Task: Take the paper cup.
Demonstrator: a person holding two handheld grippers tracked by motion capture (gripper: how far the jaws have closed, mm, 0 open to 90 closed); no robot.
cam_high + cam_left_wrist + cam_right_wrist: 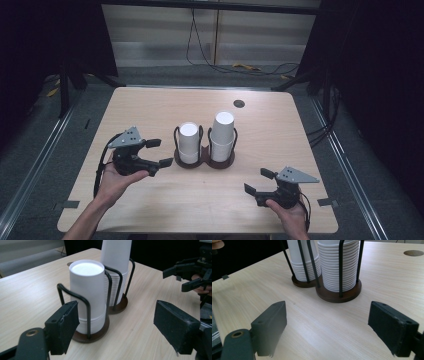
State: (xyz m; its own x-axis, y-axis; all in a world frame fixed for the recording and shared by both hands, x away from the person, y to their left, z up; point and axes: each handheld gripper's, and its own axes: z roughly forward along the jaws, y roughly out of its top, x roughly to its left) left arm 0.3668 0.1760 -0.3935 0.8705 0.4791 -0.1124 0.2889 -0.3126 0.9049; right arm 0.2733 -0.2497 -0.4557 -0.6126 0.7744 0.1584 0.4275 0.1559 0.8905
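Now left tool (159, 152) agape, empty, just beside shorter cup stack (189, 142).

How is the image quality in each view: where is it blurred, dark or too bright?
High view: the table is evenly lit, the surroundings very dark, the image slightly soft. Left gripper view: the shorter cup stack is sharp, its top nearly overexposed; the near jaws are softer. Right gripper view: the taller cup stack is sharp, the near jaws blurred, with pale glare on the wood.

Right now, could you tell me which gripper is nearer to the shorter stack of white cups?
Left. The left gripper sits just beside the shorter cup stack, jaws open toward it; the right gripper rests near the table's front edge, farther off.
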